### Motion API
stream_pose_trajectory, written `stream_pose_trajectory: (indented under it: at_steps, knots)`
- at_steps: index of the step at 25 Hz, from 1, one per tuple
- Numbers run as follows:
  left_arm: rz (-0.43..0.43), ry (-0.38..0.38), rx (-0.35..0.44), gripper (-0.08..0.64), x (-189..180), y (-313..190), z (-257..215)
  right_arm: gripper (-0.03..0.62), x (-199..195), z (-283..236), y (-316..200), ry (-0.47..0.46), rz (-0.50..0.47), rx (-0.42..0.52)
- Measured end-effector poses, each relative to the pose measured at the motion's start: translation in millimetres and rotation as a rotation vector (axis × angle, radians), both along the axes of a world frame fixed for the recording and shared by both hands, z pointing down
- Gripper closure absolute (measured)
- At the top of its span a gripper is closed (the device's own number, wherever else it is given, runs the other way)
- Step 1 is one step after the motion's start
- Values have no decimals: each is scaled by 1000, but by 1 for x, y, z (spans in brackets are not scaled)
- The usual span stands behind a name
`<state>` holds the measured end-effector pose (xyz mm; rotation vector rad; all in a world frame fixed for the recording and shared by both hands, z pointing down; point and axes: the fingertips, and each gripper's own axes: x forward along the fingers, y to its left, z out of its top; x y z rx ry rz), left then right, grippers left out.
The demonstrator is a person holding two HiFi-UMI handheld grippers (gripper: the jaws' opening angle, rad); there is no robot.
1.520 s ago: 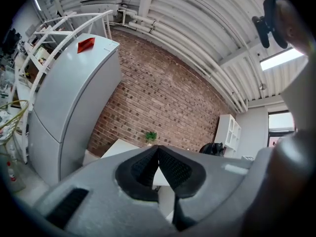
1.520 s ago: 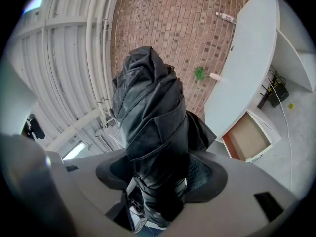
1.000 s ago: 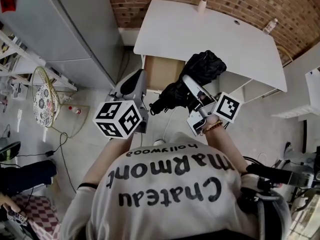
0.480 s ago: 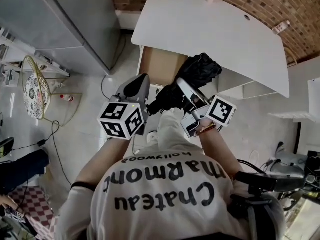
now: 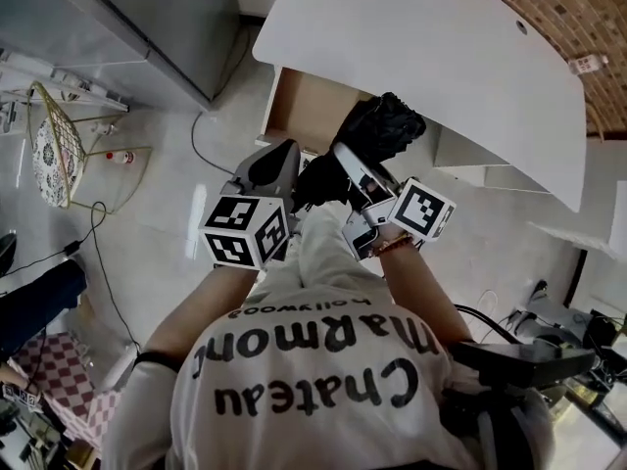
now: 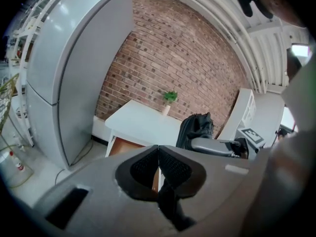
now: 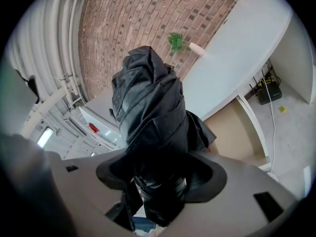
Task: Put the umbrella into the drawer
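A folded black umbrella [image 5: 380,127] is clamped in my right gripper [image 5: 345,163], which is shut on its handle end; in the right gripper view the bundled umbrella [image 7: 152,113] rises straight out of the jaws [image 7: 160,184]. It hangs above the floor just in front of the white desk [image 5: 421,37]. The desk's wooden drawer [image 5: 299,116] stands pulled open, a little left of the umbrella. My left gripper [image 5: 280,155] is beside the umbrella on the left, shut, with nothing between its pads [image 6: 158,163]. Umbrella [image 6: 196,127] and drawer [image 6: 123,147] also show in the left gripper view.
A tall grey cabinet [image 5: 127,18] stands left of the desk. A wire stand with a patterned cushion [image 5: 49,145] and a loose cable [image 5: 98,253] sit on the floor at left. On the desk's far side are a small potted plant [image 6: 169,98] and a bottle [image 5: 585,64].
Both grippers and the umbrella have come closer to the desk and its open drawer. The right gripper's hold on the umbrella is unchanged.
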<state>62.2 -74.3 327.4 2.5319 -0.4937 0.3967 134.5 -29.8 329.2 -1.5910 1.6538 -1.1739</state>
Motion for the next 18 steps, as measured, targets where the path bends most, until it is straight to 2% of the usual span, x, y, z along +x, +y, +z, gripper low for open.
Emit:
stream_pose_trajectory:
  at_steps: [2,4,6,8,13,18]
  knots:
    - [-17,-18,-29,545,9,-1,11,333,2,10,-9,-9,-53,-7]
    - [-40,-33,-54,545,20,-5,20,334,11,27,-14,-6,-89,-66]
    - [-68,-42,-79,545,29,-11,29,333,21,44,-17,25,-122,-139]
    - [-101,-55,-108,545,33,-16,39,334,26,53,-25,70,-176,-164]
    - [-176,-98,-142,545,37,-25,66,334,24,63,-47,184,-361,-149]
    - [-252,-117,-167,545,31,-32,85,334,18,59,-67,403,-507,-87]
